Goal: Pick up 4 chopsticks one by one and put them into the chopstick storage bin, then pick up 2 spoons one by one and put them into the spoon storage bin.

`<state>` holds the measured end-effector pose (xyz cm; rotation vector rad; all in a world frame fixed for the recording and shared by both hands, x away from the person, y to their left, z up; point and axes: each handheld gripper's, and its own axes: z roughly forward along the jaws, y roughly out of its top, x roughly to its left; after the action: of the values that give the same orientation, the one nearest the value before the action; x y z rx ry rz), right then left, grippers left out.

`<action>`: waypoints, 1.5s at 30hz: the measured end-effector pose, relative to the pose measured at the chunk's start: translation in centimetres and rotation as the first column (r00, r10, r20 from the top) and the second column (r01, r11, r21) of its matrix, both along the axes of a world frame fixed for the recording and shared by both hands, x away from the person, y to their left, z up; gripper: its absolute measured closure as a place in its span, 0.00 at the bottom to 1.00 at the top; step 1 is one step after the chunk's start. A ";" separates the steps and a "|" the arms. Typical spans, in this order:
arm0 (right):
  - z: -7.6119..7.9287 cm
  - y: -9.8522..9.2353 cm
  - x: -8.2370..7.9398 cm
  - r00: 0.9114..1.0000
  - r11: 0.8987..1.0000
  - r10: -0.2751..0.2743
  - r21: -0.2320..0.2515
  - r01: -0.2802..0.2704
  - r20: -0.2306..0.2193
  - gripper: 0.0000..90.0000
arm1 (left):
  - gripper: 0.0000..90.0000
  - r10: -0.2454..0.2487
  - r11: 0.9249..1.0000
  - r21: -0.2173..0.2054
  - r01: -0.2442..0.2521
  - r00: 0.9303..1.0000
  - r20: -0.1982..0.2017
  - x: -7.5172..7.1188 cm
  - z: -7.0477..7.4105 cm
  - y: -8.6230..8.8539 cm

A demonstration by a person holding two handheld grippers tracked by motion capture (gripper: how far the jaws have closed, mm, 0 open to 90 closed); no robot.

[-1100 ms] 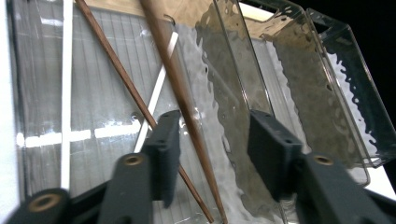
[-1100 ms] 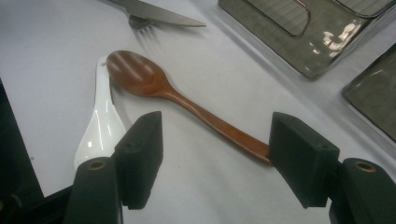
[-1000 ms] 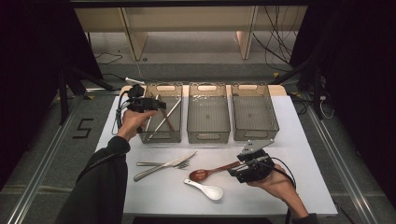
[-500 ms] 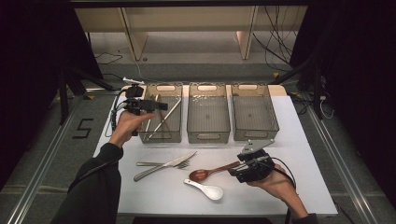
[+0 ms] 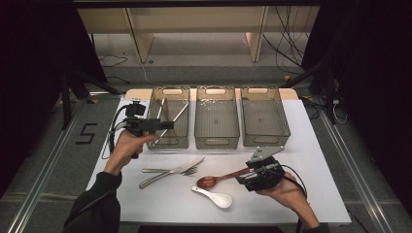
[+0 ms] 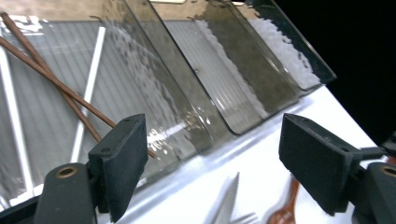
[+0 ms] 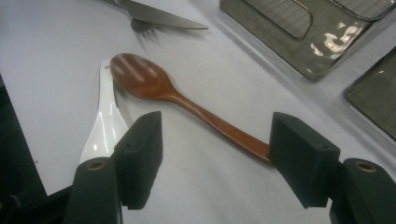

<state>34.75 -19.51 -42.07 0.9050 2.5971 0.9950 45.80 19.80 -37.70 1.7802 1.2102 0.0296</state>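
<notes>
Beside the left bin (image 5: 168, 124), where the chopsticks (image 5: 165, 112) lie, the left gripper (image 5: 167, 125) has just been opening, empty, while the right gripper (image 5: 243, 178), jaws wide, must next close on the wooden spoon (image 5: 219, 178).

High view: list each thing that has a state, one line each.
left gripper: open, nothing between its jaws
right gripper: open, jaws either side of the wooden spoon's handle
left bin: holds chopsticks
middle bin: empty
right bin: empty
wooden spoon: lying on the table
white spoon: lying bowl up
</notes>
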 end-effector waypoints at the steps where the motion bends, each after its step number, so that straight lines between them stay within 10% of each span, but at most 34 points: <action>1: 0.0 0.1 0.0 1.000 1.000 0.000 -0.002 0.000 0.000 0.40 | 0.26 -0.004 1.000 0.001 0.004 1.000 0.008 -0.3 -0.2 0.0; 45: -2.8 6.2 -1.8 0.987 0.994 0.100 -0.020 -0.103 -0.124 0.40 | 0.20 -0.075 0.995 0.077 0.062 0.981 0.180 -9.3 -4.9 0.6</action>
<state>32.95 -13.35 -44.90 0.8610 2.7777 0.9551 36.50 20.45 -42.58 1.8366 1.0266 0.1948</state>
